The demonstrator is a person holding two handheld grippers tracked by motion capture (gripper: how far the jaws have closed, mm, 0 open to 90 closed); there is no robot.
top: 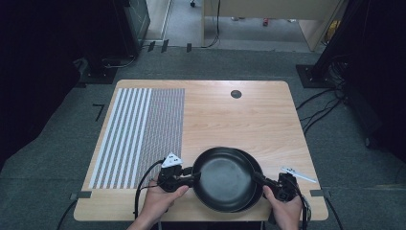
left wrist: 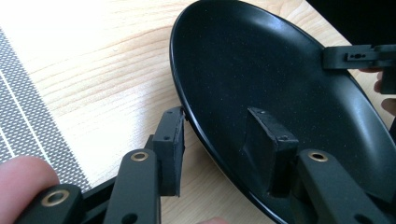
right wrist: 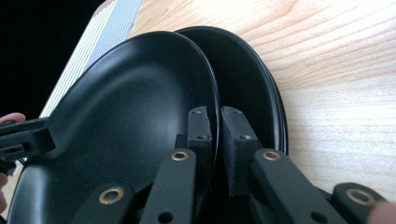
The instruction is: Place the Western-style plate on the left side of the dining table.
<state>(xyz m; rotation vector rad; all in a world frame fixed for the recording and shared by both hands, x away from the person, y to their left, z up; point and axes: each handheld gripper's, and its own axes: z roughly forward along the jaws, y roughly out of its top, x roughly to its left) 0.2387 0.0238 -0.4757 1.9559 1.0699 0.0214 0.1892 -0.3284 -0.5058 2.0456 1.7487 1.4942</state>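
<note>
At the table's near edge, the right gripper [right wrist: 215, 140] pinches the top black plate's [top: 224, 177] rim while the left gripper [left wrist: 219, 149] straddles it unclamped; lift level to clear the lower plate [top: 257, 184].

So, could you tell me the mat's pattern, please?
The mat has white-and-grey stripes beside fine grey check, clearest in the high view.

A black top plate [top: 224, 178] sits tilted over the stacked black plates [top: 257, 189] at the table's near edge.
</note>
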